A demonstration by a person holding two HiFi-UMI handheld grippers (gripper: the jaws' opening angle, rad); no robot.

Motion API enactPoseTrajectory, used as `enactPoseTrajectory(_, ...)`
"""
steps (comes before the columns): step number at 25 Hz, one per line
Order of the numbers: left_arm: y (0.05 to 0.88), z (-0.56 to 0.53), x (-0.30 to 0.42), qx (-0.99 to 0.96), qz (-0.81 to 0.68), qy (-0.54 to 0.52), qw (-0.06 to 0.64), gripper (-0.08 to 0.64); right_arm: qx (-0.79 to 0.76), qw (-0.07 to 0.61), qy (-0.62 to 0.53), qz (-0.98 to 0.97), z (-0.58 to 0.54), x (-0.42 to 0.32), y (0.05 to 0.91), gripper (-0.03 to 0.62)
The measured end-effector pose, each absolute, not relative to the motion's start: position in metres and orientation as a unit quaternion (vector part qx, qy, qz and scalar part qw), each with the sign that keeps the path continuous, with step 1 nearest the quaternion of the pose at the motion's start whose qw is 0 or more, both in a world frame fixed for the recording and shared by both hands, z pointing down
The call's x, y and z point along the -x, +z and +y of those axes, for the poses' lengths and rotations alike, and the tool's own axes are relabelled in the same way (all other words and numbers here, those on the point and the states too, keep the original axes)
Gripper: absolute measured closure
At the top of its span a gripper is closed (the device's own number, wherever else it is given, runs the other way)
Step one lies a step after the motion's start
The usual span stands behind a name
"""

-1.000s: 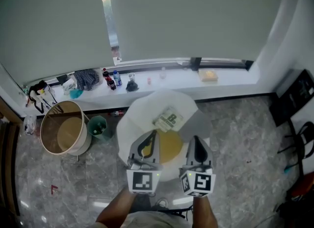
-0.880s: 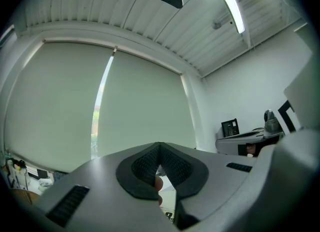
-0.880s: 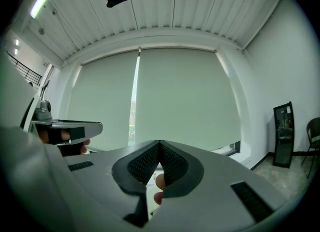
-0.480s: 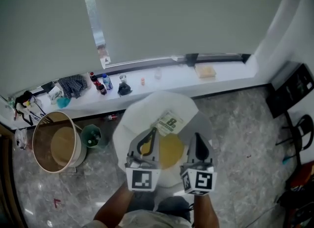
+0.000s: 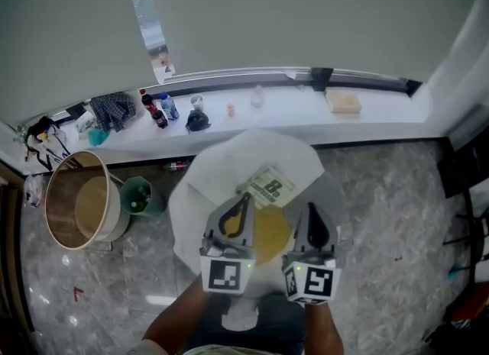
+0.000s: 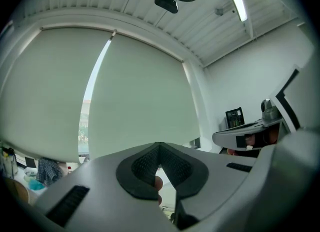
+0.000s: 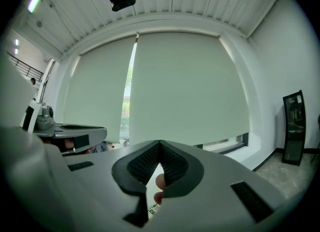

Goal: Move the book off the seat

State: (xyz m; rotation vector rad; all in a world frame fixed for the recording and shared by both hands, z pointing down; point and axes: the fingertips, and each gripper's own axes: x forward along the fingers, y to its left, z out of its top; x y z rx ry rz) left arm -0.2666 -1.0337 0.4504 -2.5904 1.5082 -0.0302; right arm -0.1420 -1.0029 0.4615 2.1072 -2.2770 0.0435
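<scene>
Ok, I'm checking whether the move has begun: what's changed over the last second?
Nothing was taken hold of or let go. Only the head view swung slightly, so the round bin sits further left in the frame. The book still lies on the seat. The left tongs and right tongs stay shut and empty, held above the seat, nearer the person than the book.

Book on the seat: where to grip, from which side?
Probably its near edge, from the person's side. The book lies flat and askew on the white seat, so only a thin edge offers a pinch. The right gripper is shut, so open it first.
</scene>
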Motion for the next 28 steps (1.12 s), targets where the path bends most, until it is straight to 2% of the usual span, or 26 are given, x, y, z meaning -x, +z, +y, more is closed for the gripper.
enactPoseTrajectory(4,0.509,-1.051,0.247,0.861,0.492,-0.026,0.127,0.566,-0.677,0.011,0.006,-0.736,-1.023,0.129,0.527,0.595)
enactPoseTrajectory(12,0.662,-1.095,0.234,0.858,0.491,-0.037,0.146,0.566,-0.671,0.011,-0.004,-0.741,-1.066,0.122,0.685,0.595)
enactPoseTrajectory(17,0.757,-1.117,0.229,0.86,0.49,-0.043,0.134,0.566,-0.67,0.012,-0.009,-0.742,-1.094,0.125,0.784,0.595)
enactPoseTrajectory(28,0.886,-1.163,0.209,0.858,0.49,-0.013,0.154,0.565,-0.684,-0.009,-0.003,-0.729,-1.132,0.113,0.919,0.595)
